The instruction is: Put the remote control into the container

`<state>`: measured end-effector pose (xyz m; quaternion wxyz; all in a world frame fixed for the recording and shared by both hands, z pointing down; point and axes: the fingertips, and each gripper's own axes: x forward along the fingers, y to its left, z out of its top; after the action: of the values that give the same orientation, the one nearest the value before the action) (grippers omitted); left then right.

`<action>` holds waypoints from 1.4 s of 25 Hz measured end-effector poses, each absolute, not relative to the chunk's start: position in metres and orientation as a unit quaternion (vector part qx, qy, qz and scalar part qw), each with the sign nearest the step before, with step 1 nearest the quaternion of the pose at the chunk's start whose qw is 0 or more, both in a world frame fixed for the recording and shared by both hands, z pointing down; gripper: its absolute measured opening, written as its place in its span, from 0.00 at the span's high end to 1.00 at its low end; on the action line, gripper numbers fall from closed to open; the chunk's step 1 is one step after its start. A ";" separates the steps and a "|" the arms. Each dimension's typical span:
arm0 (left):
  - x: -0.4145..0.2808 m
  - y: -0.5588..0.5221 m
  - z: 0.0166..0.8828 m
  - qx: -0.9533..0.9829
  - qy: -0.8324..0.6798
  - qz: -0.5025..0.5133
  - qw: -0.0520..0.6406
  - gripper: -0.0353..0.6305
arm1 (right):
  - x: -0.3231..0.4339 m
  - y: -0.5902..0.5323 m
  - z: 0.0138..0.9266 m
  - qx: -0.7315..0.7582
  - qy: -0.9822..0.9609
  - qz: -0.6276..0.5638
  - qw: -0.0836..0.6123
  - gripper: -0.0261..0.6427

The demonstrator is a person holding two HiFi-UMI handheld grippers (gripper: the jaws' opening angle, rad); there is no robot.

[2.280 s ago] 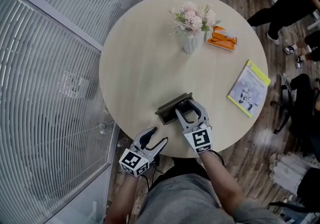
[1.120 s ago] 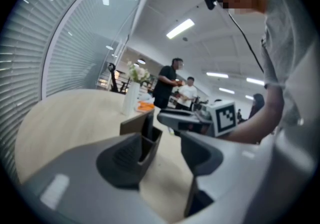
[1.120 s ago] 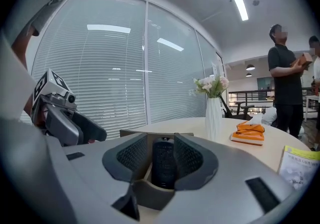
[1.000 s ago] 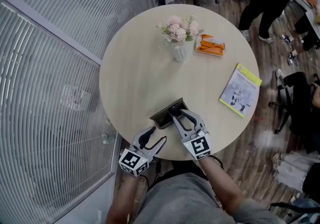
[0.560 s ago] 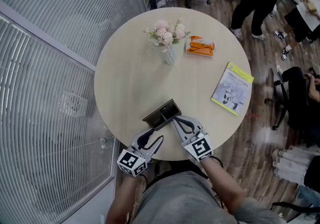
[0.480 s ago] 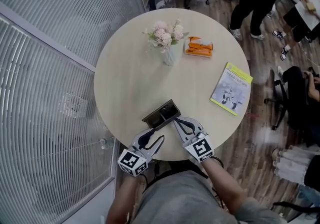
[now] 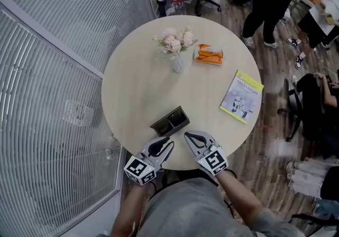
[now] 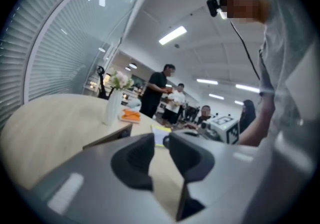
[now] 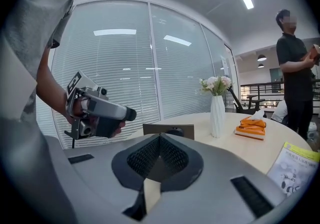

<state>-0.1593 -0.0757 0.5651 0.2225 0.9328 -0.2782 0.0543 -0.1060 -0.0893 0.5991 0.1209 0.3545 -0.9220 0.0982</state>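
1. Left grey two-jaw gripper [image 7: 167, 143]: jaws slightly apart, just been closing, nothing between.
2. Dark rectangular container [image 7: 160, 123]: just ahead of both claws, black remote control [image 9: 173, 131] inside.
3. Right grey two-jaw gripper [image 7: 187, 135]: clenched, empty.

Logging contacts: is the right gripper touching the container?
Apart. Head view shows bare table between the shut right gripper and the container.

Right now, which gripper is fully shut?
The right gripper: its jaws meet, with nothing between them. The left gripper has just been closing but shows a narrow gap, also empty.
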 end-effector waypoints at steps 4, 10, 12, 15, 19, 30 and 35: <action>-0.162 -0.073 0.562 0.932 -0.277 0.046 0.229 0.85 | -0.108 -0.080 0.599 0.348 -0.924 0.100 0.126 0.94; -0.162 -0.069 0.558 0.935 -0.271 0.046 0.226 0.92 | -0.112 -0.072 0.596 0.342 -0.925 0.107 0.124 0.94; -0.162 -0.066 0.558 0.935 -0.269 0.046 0.226 0.94 | -0.113 -0.069 0.595 0.338 -0.926 0.112 0.123 0.94; -0.159 -0.061 0.561 0.936 -0.263 0.052 0.227 0.94 | -0.113 -0.065 0.594 0.334 -0.927 0.120 0.120 0.94; -0.153 -0.055 0.566 0.940 -0.252 0.072 0.219 0.95 | -0.111 -0.062 0.590 0.331 -0.927 0.131 0.117 0.94; -0.143 -0.044 0.576 0.946 -0.232 0.105 0.199 0.95 | -0.106 -0.059 0.585 0.331 -0.928 0.127 0.118 0.94; -0.141 -0.042 0.577 0.947 -0.230 0.105 0.200 0.95 | -0.102 -0.054 0.584 0.336 -0.925 0.127 0.121 0.94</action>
<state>-0.1409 -0.0422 0.5774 0.2001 0.9465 -0.2303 0.1048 -0.1020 -0.0537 0.5840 0.1208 0.3361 -0.9254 0.1269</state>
